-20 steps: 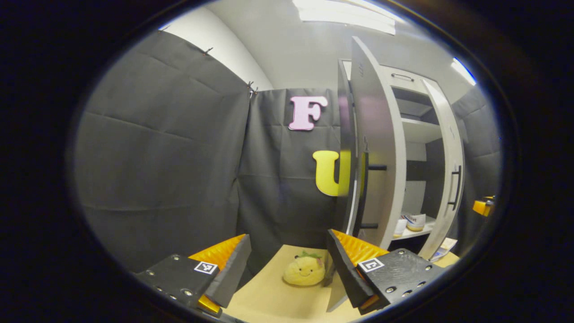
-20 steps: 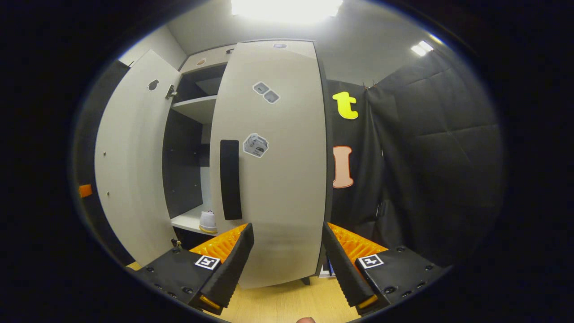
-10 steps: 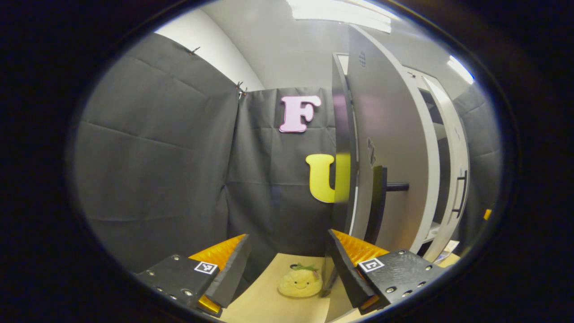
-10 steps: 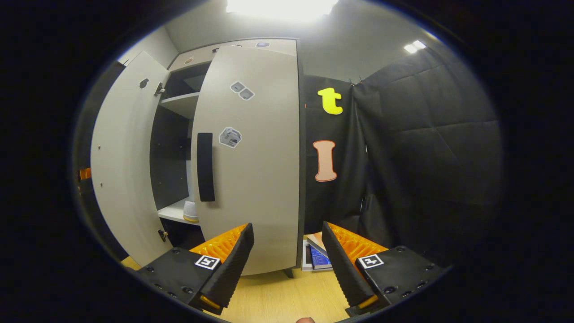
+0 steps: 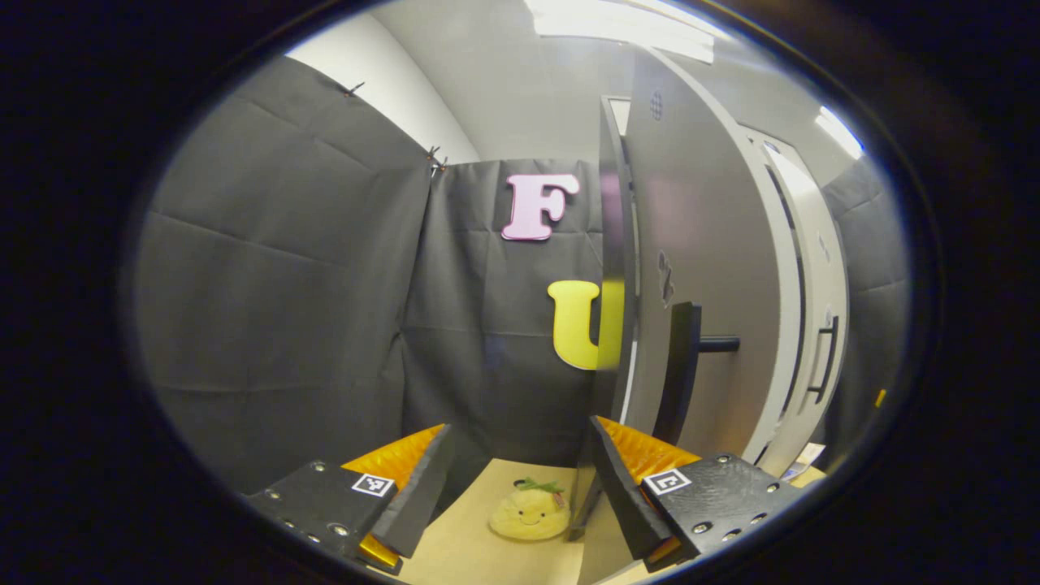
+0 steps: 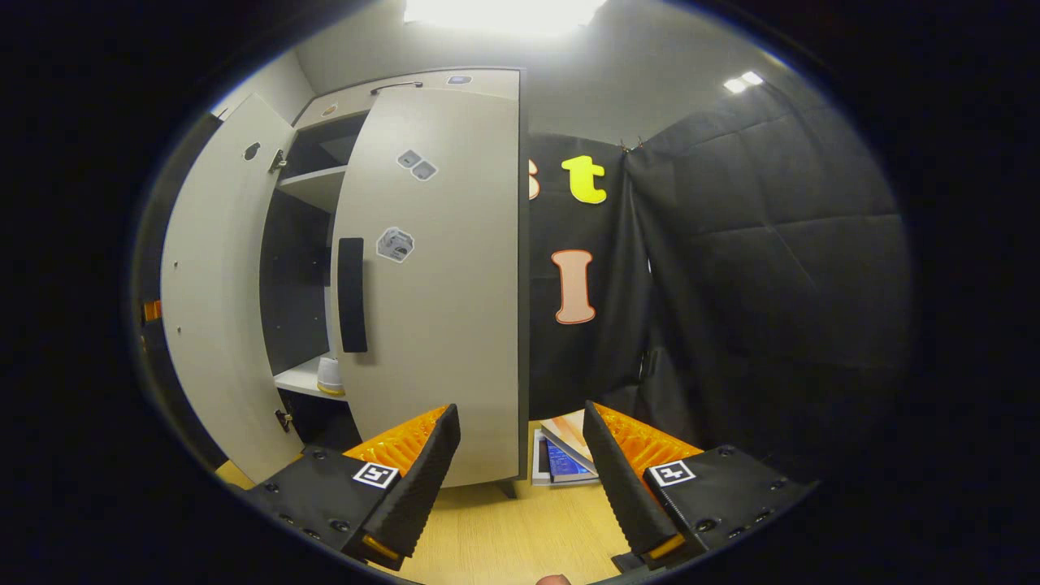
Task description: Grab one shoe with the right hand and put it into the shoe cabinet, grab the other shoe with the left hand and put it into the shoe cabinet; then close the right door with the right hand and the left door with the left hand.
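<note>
Both doors part-shut, both claws empty

Black cloth walls close the booth on the left of the left gripper view, with pale wood floor at the bottom. The left claw [image 5: 520, 479] has its fingers spread wide with nothing between them. Just past its right-hand finger stands the left door [image 5: 707, 268] of the shoe cabinet, seen nearly edge-on and swung most of the way in, its dark bar handle [image 5: 678, 370] sticking out close above the claw. Farther off, the right door [image 5: 816, 325] shows with its own slim handle, a narrow gap left between the two. A yellow plush toy [image 5: 528, 513] with a smiling face lies on the floor between the fingers' line of sight.

Black cloth fills the right half of the right gripper view too. The right claw [image 6: 520, 479] is likewise wide open and holds nothing. Ahead, the right door [image 6: 443, 276] is nearly closed; the left door [image 6: 211, 284] hangs open beyond it. Through the gap a shelf [image 6: 305, 380] carries one white shoe [image 6: 329, 378]; the other I cannot make out. Books [image 6: 561, 455] lie on the floor by the cabinet's foot.

My judgement: the shoes are stowed and door-closing is in hand. Each claw should next press its door flat until the gap is gone.
</note>
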A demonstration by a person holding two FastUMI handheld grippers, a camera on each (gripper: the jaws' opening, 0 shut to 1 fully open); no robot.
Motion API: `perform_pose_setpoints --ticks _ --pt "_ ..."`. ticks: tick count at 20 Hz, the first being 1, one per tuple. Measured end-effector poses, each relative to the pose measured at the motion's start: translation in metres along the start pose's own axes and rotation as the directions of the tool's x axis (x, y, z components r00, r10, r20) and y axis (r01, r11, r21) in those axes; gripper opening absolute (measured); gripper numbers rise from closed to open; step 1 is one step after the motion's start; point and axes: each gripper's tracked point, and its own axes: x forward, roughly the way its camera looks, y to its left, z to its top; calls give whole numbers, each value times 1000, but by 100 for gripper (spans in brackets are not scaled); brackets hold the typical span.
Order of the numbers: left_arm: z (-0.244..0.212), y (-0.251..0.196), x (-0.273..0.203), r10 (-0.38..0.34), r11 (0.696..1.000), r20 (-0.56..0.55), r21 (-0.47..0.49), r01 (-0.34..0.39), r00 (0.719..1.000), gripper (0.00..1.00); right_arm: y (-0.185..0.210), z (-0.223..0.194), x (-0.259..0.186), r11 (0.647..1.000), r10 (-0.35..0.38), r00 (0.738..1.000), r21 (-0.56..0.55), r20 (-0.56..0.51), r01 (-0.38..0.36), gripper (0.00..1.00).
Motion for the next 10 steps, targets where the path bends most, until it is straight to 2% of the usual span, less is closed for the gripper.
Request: perform_pose_setpoints --ticks 6,10 --pt "-1 -65 -7 -106 994 8 30 106 994 94 1 -1 1 1000 17 1000 2 5 -17 96" --pt "-5 -106 -4 -163 987 2 11 163 987 95 -15 0 -4 1000 -5 1000 4 10 5 96"
